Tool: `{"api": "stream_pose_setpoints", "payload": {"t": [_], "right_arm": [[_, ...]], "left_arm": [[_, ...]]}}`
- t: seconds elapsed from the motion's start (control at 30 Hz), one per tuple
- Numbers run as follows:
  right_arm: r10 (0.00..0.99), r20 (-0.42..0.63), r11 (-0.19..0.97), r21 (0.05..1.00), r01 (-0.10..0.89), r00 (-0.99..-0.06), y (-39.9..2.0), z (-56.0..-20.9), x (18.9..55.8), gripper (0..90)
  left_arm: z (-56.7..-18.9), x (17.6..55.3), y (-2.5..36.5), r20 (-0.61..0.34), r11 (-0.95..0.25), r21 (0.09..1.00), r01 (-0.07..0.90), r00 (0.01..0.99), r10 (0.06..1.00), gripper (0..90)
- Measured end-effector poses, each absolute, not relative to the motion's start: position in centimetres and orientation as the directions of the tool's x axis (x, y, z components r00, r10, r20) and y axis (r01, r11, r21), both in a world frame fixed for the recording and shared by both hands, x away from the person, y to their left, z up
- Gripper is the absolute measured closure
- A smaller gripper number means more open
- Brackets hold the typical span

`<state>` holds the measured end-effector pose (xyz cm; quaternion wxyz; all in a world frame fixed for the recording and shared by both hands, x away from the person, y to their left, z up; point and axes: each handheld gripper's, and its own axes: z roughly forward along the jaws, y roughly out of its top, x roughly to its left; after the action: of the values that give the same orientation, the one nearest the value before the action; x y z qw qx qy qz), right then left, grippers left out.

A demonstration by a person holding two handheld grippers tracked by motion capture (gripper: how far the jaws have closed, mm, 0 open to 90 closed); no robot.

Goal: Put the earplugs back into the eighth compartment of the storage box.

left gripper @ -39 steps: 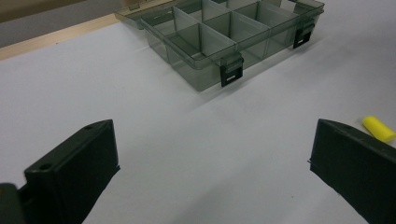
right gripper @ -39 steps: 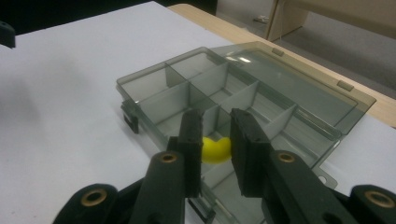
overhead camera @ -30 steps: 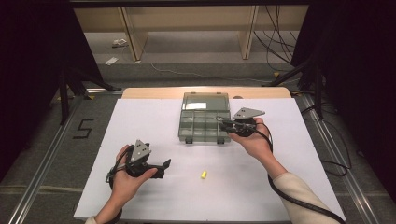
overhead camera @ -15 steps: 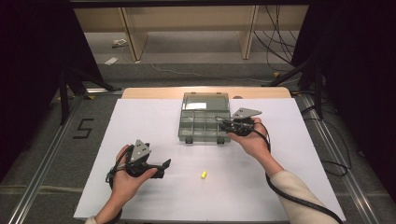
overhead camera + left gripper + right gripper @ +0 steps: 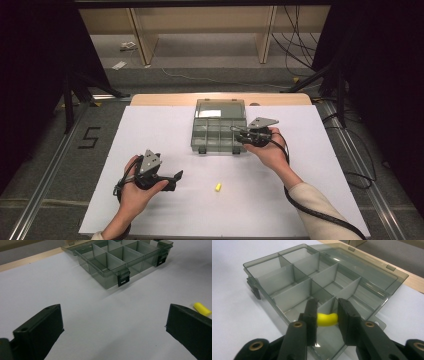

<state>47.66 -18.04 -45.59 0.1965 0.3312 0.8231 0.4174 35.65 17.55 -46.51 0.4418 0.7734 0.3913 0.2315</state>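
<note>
A clear grey compartment box [image 5: 194,142] lies open on the white sheet, its lid folded back. My right gripper [image 5: 236,133] hovers over the box's near right corner. In the right gripper view its jaws [image 5: 327,307] hold a bent yellow foam piece [image 5: 326,319] above a compartment of the box [image 5: 287,296]; the jaws have just been opening, and the pads still touch the piece. My left gripper [image 5: 176,181] rests low at the front left, open and with nothing in it [image 5: 113,322]. A second yellow foam piece [image 5: 218,187] lies on the sheet just right of it [image 5: 202,309].
The box [image 5: 107,281] has two black latches on its near wall. The white sheet [image 5: 150,125] covers most of the table, and a strip of wooden tabletop [image 5: 165,99] shows behind the box. Cables trail off the table's right side.
</note>
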Motion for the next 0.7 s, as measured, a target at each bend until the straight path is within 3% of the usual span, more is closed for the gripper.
{"api": "stream_pose_setpoints", "payload": {"t": [0.7], "right_arm": [[0.705, -0.013, 0.395, 0.837, 0.378, -0.709, -18.19, -45.11, 47.07, 39.2]], "left_arm": [[-46.45, 35.59, 17.52, 0.013, -0.302, 0.867, 0.396, 0.588, 0.809, 0.5]]}}
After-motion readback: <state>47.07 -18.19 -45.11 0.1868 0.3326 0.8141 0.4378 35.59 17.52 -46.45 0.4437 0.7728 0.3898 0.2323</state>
